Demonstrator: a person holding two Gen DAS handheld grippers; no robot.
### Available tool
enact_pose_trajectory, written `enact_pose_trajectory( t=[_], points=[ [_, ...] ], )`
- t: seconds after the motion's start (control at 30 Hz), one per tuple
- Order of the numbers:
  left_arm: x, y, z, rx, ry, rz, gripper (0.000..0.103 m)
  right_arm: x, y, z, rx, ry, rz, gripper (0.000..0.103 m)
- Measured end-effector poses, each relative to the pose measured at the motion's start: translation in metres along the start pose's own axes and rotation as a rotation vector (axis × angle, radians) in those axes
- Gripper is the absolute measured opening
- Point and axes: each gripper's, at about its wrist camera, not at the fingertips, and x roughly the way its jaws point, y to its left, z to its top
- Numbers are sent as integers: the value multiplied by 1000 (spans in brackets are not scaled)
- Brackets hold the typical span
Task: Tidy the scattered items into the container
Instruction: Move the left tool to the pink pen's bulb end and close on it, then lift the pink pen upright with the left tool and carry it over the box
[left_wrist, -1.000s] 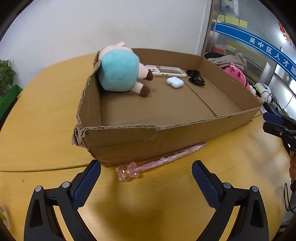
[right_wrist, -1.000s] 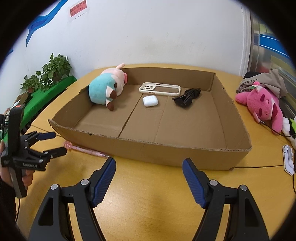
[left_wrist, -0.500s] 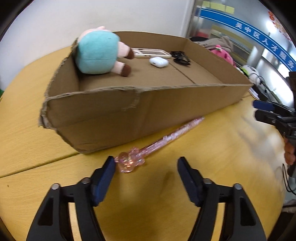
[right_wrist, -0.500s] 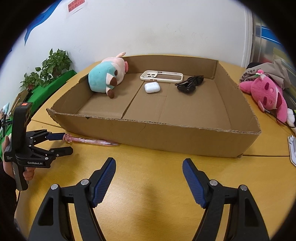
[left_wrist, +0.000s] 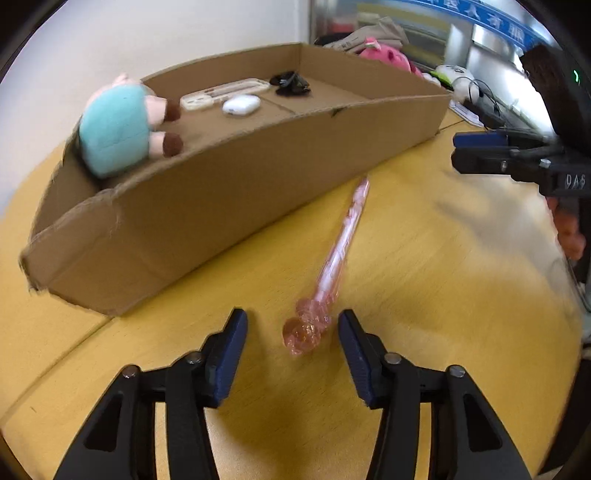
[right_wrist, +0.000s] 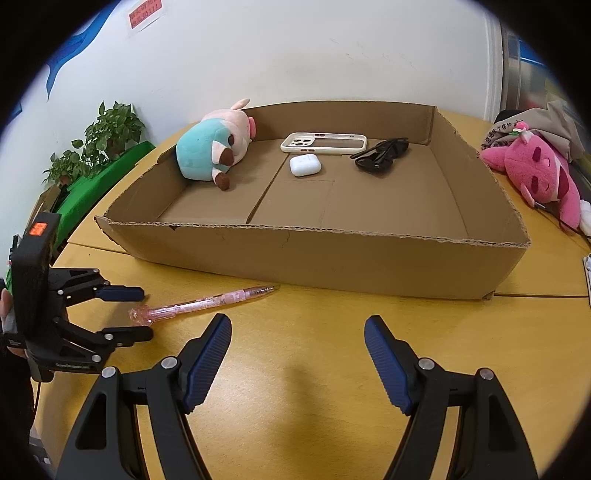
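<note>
**A:** Where is the stray item?

**B:** A pink pen (left_wrist: 338, 258) lies on the yellow worktop (left_wrist: 443, 295), just outside the near wall of the cardboard box (left_wrist: 221, 192). The left tongs (left_wrist: 291, 338) are spread wide and empty, straddling the pen's ornamental end without touching it. The right tongs (right_wrist: 297, 345) are also wide and empty, hovering near the box's front.

**A:** What might go wrong?

**B:** The pen is slim and probably slick; closing on the knobbly end could roll or flick it away.

**A:** Do the views differ?

**B:** Only the right view shows the whole box floor: plush pig (right_wrist: 210, 147), phone case (right_wrist: 323, 143), earbud case (right_wrist: 304, 165), sunglasses (right_wrist: 382, 158).
</note>
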Motion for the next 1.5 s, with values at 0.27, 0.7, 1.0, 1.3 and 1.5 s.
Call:
enact_pose_trajectory(
  t=[0.27, 0.7, 1.0, 1.3, 1.5],
  points=[
    [-10, -17, -11, -19, 29, 54, 25, 6, -4, -8, 68, 51, 75, 75],
    [-36, -56, -22, -125, -45, 32, 19, 51, 37, -20, 304, 222, 463, 75],
    [-43, -76, -26, -157, -68, 16, 19, 58, 45, -19, 318, 239, 502, 38],
    [-58, -86, -18, -179, -135, -8, 19, 20, 45, 1, 249, 119, 507, 13],
    [-69, -85, -11, -207, -188, -29, 19, -4, 47, 16, 209, 56, 516, 11]
  ],
)
